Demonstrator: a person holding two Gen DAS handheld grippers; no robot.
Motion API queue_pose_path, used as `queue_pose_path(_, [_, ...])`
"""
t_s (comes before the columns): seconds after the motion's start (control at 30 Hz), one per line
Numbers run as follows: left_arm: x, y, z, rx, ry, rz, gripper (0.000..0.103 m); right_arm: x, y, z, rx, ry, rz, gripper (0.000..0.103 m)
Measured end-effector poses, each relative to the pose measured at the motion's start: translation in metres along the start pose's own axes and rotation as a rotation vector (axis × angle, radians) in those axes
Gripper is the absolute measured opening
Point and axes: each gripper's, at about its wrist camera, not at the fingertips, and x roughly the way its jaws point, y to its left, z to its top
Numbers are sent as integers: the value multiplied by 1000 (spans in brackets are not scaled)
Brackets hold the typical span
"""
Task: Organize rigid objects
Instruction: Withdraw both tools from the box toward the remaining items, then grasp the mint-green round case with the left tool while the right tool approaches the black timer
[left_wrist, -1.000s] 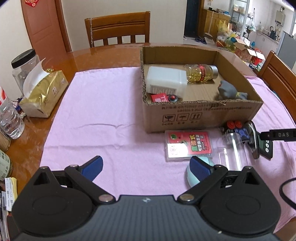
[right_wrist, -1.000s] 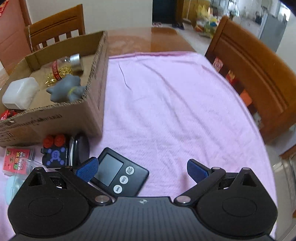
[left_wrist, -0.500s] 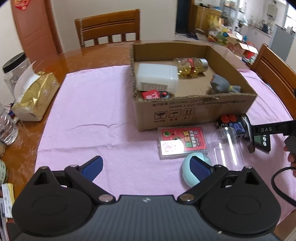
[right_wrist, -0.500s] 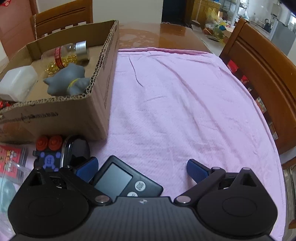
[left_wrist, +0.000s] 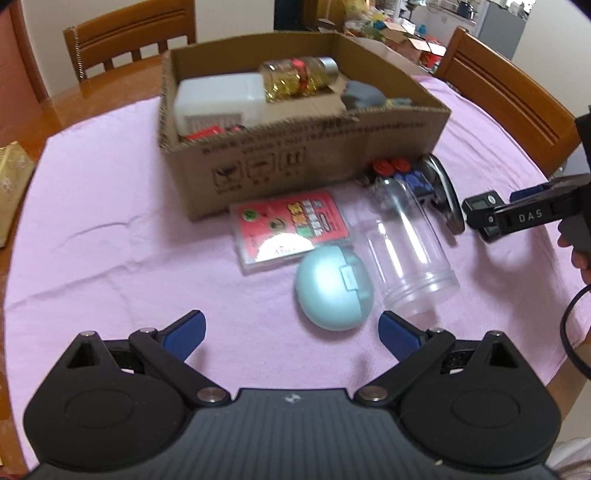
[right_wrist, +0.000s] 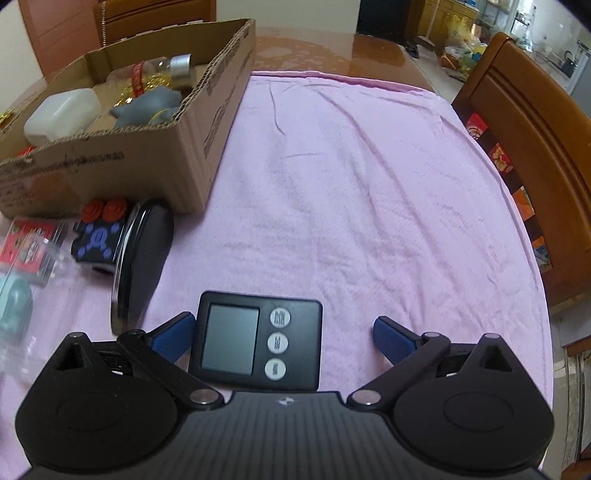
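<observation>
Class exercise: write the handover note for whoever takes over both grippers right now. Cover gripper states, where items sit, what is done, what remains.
Left gripper: jaws open, empty, just short of the pale teal egg-shaped case.
Right gripper: jaws open around the black digital timer, not closed on it.
Done: white plastic container, gold-filled bottle and grey toy lie in the cardboard box.
Left on the pink cloth: teal case, timer, red card pack, clear plastic jar, black round disc, blue-and-black toy.
</observation>
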Motion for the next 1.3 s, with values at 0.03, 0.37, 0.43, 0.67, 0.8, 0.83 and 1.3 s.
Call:
queue_pose_path(0.03, [3,0,0,-1,1,-2,99,-1,0,-1,-1,-4,1,103])
queue_pose_path(0.37, [20,6,-4,-24,23,44,100,-4,0,-7,4,-10,-1,103])
queue_pose_path(0.43, [19,5,-5,-5,25,74,99,-4,0,-7,5,-9,-2,103])
queue_pose_path(0.67, [25,-11,0,51,-27,52,84,-6,0,-11,17,-25,-8,103])
queue_pose_path(0.8, [24,-16,5,90,-73,27,70,-6,-1,-13,18,-32,-8,103])
queue_pose_path(0.83, [25,-17,5,96,-80,22,66,-6,-1,-13,19,-33,-9,103])
queue_pose_path(1.3, [15,-6,-7,43,-77,55,52,-8,17,-17,-27,-62,17,103])
